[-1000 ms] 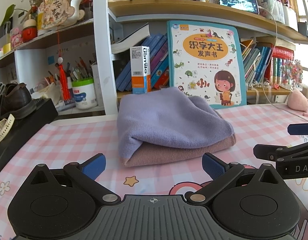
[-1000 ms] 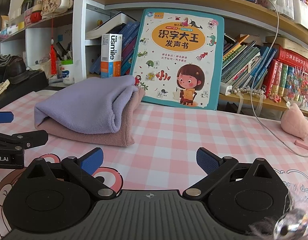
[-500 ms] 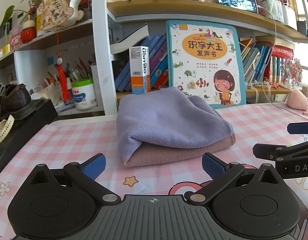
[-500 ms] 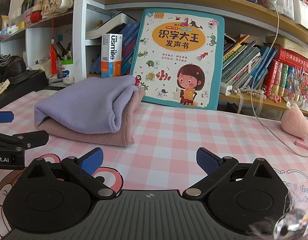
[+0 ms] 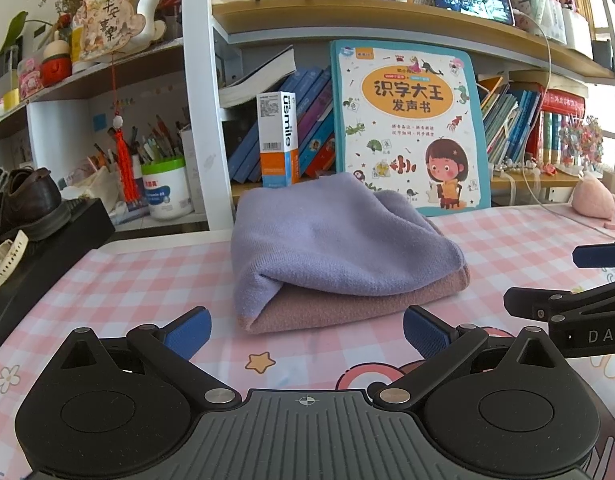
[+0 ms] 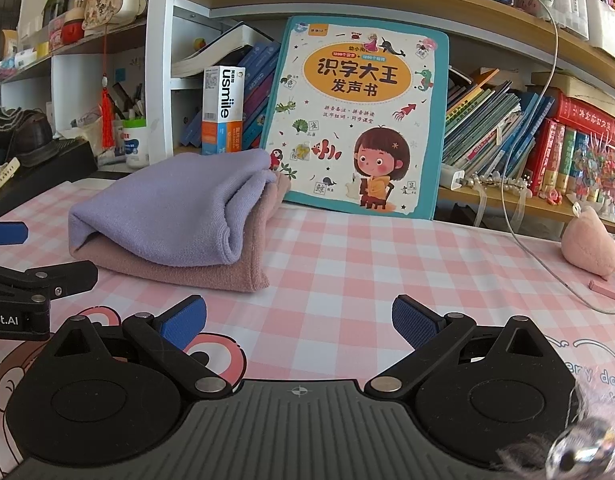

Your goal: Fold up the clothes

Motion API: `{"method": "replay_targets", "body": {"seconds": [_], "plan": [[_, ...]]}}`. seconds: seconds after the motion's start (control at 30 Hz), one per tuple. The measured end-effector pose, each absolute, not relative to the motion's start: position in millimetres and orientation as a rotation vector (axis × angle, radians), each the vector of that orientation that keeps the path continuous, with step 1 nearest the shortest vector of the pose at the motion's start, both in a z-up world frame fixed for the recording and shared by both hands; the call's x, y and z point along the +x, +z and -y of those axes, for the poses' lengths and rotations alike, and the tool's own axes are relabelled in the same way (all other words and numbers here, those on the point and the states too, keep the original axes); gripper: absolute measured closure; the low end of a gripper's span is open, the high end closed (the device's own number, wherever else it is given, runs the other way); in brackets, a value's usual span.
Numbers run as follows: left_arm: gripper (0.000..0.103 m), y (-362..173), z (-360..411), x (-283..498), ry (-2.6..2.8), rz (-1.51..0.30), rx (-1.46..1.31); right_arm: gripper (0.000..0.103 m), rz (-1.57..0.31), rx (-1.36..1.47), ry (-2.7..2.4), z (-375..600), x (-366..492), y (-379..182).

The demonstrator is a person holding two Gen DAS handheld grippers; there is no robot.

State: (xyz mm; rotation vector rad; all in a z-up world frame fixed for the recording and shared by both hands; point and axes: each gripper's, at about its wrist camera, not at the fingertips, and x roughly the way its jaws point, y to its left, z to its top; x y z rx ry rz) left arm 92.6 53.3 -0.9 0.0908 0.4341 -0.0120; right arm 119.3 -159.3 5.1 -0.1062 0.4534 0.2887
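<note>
The folded soft knit garment, lilac on top and dusty pink below [image 5: 343, 256], lies on the pink checked table mat [image 5: 147, 276], just before a tall picture book with teal border [image 5: 407, 128]. The left gripper [image 5: 305, 330] and the right gripper [image 6: 299, 320] both stand with jaws spread wide and hold nothing, a little apart from the garment.

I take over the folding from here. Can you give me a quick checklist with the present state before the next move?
1. Left gripper open and holding nothing: ok.
2. Right gripper open and holding nothing: ok.
3. Purple cloth folded and lying on top of the pink cloth: ok.
4. Stack apart from both sets of fingers, none touching it: ok.
5. Stack clear of the picture book behind it: cannot tell; its far corner looks close.
6. White cable on the checked mat away from the stack: ok.
</note>
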Motion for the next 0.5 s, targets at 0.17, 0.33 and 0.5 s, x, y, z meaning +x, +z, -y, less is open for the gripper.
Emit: {"method": "replay_targets", "body": {"seconds": [0.17, 0.33, 0.5], "plan": [[0.000, -0.9, -53.1, 92.4, -0.012, -0.434, 0.092, 0.003, -0.454, -0.106, 0.289, 159.1, 119.3, 5.2], [0.000, -0.8, -53.0, 92.7, -0.012, -0.436, 0.094, 0.003, -0.454, -0.107, 0.288, 158.9, 119.7, 5.4], [0.000, -0.6, -53.4, 93.8, -0.017, -0.441, 0.090, 0.003, -0.458, -0.109, 0.289, 158.6, 120.1, 4.8]]}}
